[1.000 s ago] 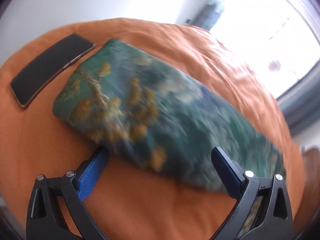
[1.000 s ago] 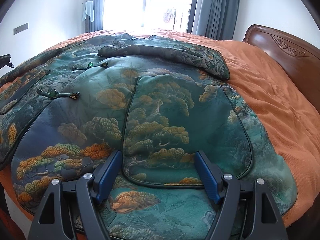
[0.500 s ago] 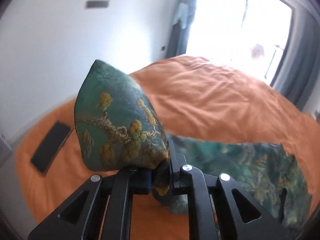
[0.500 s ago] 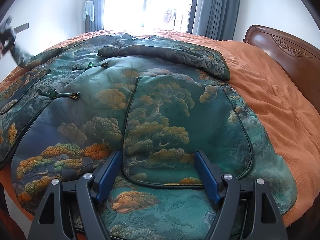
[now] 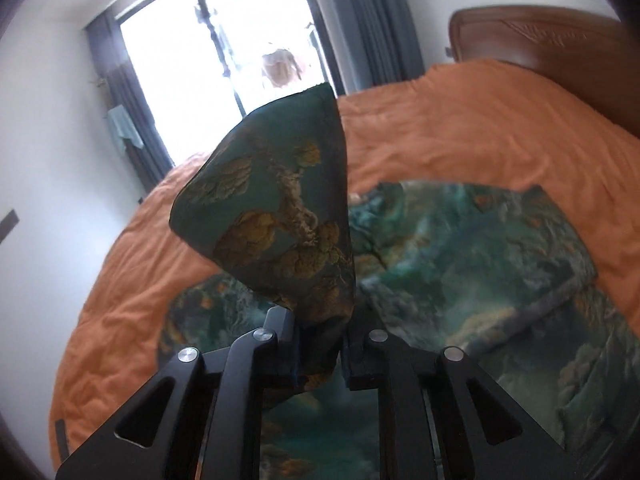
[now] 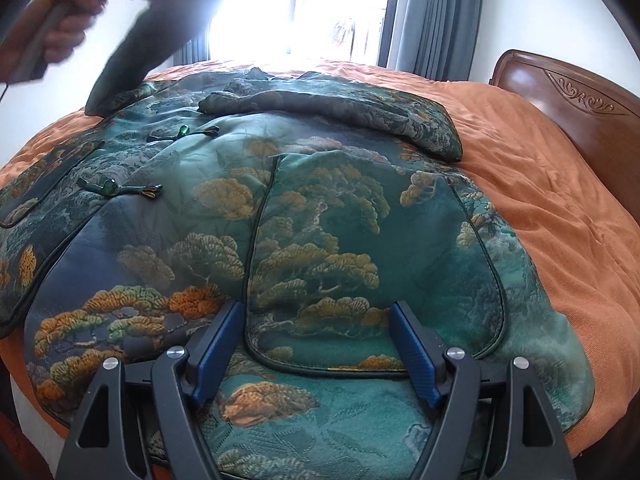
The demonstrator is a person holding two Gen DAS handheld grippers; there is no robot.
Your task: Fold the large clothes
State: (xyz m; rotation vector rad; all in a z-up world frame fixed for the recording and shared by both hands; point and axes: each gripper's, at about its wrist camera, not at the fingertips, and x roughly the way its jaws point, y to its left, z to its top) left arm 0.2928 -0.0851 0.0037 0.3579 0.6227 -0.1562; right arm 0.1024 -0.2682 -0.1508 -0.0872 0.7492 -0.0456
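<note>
The orange bedspread is carrying the whole scene, and the green brocade jacket is lying spread across it, hem toward the right wrist camera and collar toward the window; every place here is given from that jacket. Along its far edge one sleeve is already lying folded across the chest. At the jacket's far left corner the other sleeve is rising off the bedding, its long axis running from the shoulder up to the left gripper, whose jaws have just been easing slightly apart yet are pinching the cuff between them. The hand carrying it is blurring above that corner. The right gripper is hovering released over the near hem, gripping nothing. Judging by this, the left hand is the nearer one for laying the sleeve across the chest.
</note>
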